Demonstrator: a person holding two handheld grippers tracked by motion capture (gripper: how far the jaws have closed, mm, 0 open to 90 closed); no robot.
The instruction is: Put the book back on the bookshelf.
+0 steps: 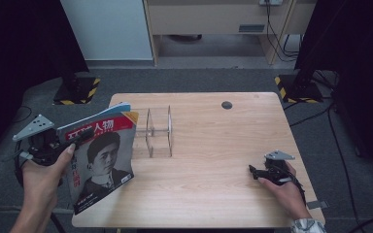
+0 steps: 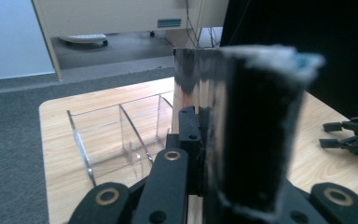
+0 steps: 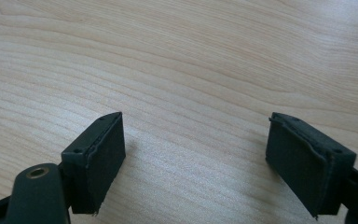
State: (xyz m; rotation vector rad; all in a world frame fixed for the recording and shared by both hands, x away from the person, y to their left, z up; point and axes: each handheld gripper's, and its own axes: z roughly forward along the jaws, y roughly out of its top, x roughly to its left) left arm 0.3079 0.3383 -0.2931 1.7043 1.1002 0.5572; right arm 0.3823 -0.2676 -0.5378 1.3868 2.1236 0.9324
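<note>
Left gripper (image 1: 63, 145) is pinching the magazine (image 1: 102, 160) upright over the table's (image 1: 213, 184) near-left edge — right gripper (image 1: 255, 171) sits on the wood, jaws spread with nothing between. Further back, a clear acrylic rack (image 1: 158, 131).

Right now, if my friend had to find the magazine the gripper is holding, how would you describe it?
Start at the wooden table and go to its left edge. There the left gripper clamps the magazine, tilted up. Unlike the clear rack beside it, it has a face and a red title.
</note>
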